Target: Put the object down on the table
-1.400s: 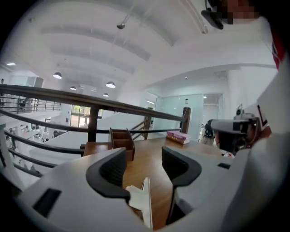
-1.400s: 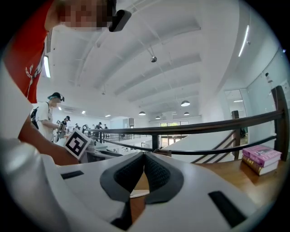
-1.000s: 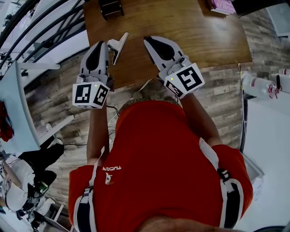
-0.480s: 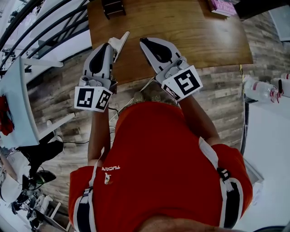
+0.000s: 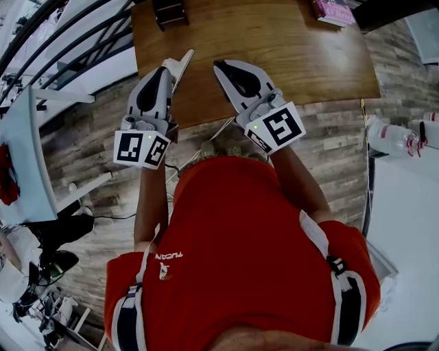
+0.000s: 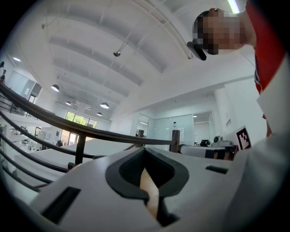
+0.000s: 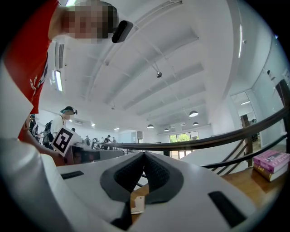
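Note:
My left gripper (image 5: 165, 68) hangs over the near left edge of the wooden table (image 5: 309, 48). Its jaws are shut, and the left gripper view (image 6: 145, 154) shows only tan wood in the slit between them. A flat white piece (image 5: 181, 65) lies tilted just right of its tip, and I cannot tell if they touch. My right gripper (image 5: 221, 66) is beside it over the same edge, also shut (image 7: 144, 156). A small white tag (image 7: 137, 204) shows through its gap, and whether it is pinched is unclear.
A pink book (image 5: 335, 10) lies at the table's far right corner and also shows as a pink book (image 7: 270, 161) in the right gripper view. A dark object (image 5: 169, 12) sits at the far edge. A railing (image 5: 62, 41) runs along the left. A bottle (image 5: 392, 131) lies to the right.
My left gripper has drifted a little to the right, towards the table edge. The right gripper has barely shifted. Both pairs of jaws stay as they were.

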{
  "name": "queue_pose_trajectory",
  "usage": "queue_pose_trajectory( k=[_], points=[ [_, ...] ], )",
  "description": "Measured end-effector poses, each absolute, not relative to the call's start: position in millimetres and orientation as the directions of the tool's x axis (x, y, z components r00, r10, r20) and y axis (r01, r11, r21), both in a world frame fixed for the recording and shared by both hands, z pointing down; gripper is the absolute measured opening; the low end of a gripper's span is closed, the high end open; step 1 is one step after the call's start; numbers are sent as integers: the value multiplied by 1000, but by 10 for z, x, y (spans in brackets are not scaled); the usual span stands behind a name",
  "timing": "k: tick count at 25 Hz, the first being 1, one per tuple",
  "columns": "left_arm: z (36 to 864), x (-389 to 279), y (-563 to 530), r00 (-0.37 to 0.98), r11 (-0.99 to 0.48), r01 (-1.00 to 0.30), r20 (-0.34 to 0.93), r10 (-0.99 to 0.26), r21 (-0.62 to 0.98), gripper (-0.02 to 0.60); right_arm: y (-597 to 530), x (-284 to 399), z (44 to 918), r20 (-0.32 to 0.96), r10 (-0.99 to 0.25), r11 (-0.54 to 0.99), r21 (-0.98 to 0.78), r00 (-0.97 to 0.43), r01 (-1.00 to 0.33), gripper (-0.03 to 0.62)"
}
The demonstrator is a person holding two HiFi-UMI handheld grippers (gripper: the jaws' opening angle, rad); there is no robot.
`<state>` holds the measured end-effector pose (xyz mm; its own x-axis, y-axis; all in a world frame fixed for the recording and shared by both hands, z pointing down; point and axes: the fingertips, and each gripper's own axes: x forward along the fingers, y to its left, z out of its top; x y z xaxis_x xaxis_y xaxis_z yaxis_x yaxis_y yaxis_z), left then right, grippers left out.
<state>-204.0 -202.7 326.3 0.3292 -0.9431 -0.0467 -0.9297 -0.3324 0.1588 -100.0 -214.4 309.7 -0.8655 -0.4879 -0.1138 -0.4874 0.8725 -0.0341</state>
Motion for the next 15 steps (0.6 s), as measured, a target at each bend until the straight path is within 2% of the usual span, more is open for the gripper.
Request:
queue_pose_trajectory(
  k=[15],
  points=[
    [3266, -2076, -2038, 325, -327, -930, -40, -945, 168, 9, -2150, -1032, 3066, -117, -481, 876, -31, -869, -481, 25]
  ],
)
